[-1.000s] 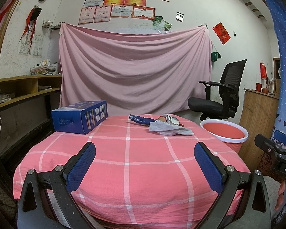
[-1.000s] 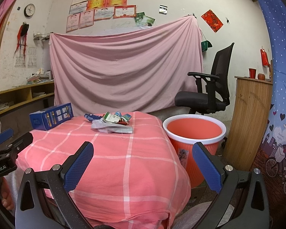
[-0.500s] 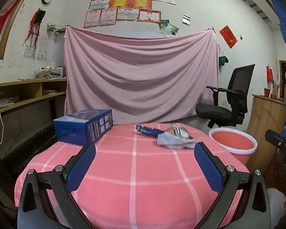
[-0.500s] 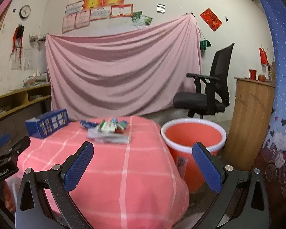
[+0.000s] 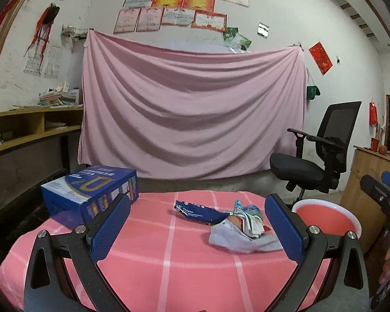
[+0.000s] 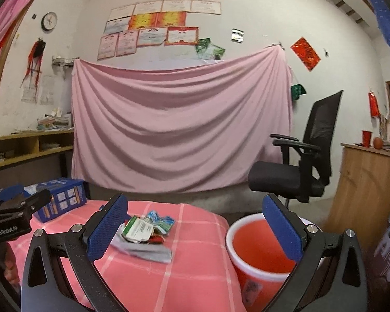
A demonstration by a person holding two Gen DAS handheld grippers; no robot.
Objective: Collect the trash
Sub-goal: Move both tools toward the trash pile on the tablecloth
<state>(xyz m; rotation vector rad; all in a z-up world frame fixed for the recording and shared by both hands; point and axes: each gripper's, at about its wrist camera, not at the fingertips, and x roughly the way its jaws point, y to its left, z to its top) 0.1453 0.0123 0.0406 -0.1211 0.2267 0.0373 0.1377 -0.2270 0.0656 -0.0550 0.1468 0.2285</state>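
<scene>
A pile of trash (image 5: 236, 223) lies on the pink checked table (image 5: 169, 260): a dark blue wrapper (image 5: 197, 209), colourful packets and a grey mask (image 5: 236, 240). In the right wrist view the pile (image 6: 145, 234) sits left of an orange bin (image 6: 260, 249) beside the table. My left gripper (image 5: 195, 231) is open and empty, short of the pile. My right gripper (image 6: 192, 228) is open and empty, above the table's right edge and the bin (image 5: 327, 217).
A blue box (image 5: 91, 195) stands on the table's far left, also seen from the right wrist (image 6: 59, 202). A black office chair (image 5: 322, 161) and a wooden cabinet (image 6: 364, 195) stand to the right. A pink sheet (image 5: 192, 114) hangs behind. Shelves (image 5: 26, 130) run along the left wall.
Both grippers have dropped lower and moved forward toward the trash pile, which now looks larger. Both stay open and empty.
</scene>
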